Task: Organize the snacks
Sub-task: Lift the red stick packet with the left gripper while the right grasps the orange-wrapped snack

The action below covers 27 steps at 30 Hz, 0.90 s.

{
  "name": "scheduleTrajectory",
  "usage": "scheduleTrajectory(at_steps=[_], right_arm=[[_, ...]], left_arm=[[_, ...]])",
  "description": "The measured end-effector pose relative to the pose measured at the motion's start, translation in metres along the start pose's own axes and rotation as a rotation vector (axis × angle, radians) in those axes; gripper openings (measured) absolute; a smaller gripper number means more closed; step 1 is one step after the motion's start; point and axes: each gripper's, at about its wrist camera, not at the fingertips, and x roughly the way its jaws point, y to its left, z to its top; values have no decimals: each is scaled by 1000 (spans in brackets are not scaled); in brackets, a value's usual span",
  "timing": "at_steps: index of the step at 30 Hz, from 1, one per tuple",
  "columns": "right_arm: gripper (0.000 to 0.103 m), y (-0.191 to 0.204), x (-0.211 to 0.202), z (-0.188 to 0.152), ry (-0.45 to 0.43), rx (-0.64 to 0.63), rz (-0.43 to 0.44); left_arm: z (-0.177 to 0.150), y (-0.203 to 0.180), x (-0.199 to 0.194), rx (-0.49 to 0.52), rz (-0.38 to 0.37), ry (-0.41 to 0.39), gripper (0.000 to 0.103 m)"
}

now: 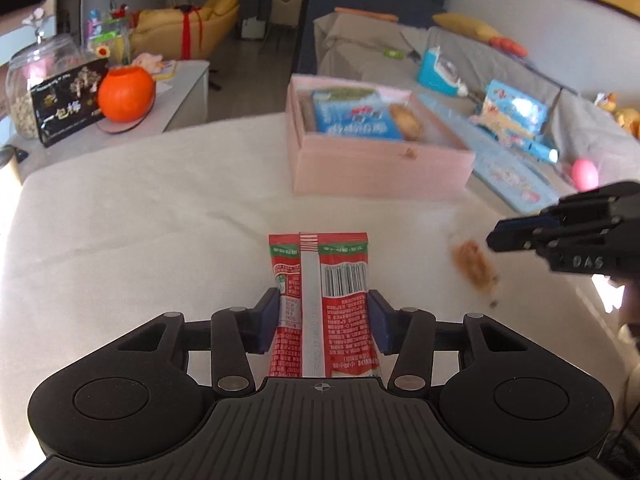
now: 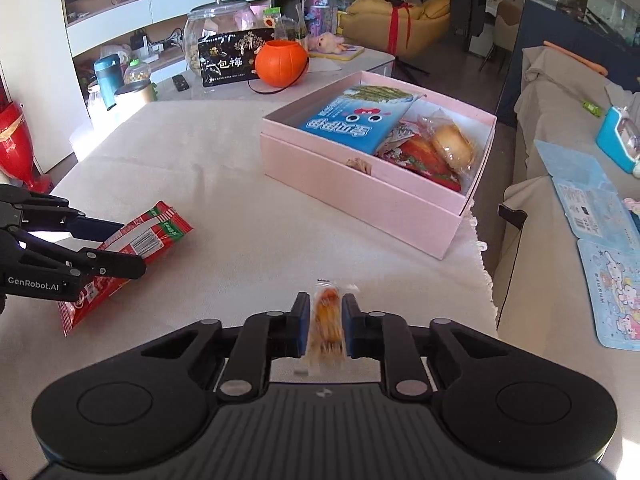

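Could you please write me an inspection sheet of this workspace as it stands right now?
Surface: table under a cream cloth, creased, with sunlit patches.
Job's things: open pink box already holding a blue packet, a round pastry and other wrapped snacks; red packet; small clear-wrapped orange snack.
Clutter: nothing seen loose on the cloth apart from the snacks.
Grippers: left gripper shut on the red packet; right gripper shut on the orange snack.
Cables: nothing seen on the table.
Surroundings: side table with an orange pumpkin bucket, a black packet and a glass jar; covered sofa with blue packaging and toys.
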Motion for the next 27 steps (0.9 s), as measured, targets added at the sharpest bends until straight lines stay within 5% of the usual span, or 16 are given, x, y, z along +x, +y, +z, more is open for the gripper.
scheduleTrajectory(at_steps=[6, 16, 27], right_arm=[[15, -9, -22, 2, -56, -2, 6], [25, -14, 21, -20, 78, 117, 51], [22, 0, 39, -12, 64, 73, 24]], left_arm=[[41, -19, -21, 36, -18, -134, 52], [-2, -21, 34, -8, -36, 59, 52], [-20, -30, 50, 19, -12, 108, 53]])
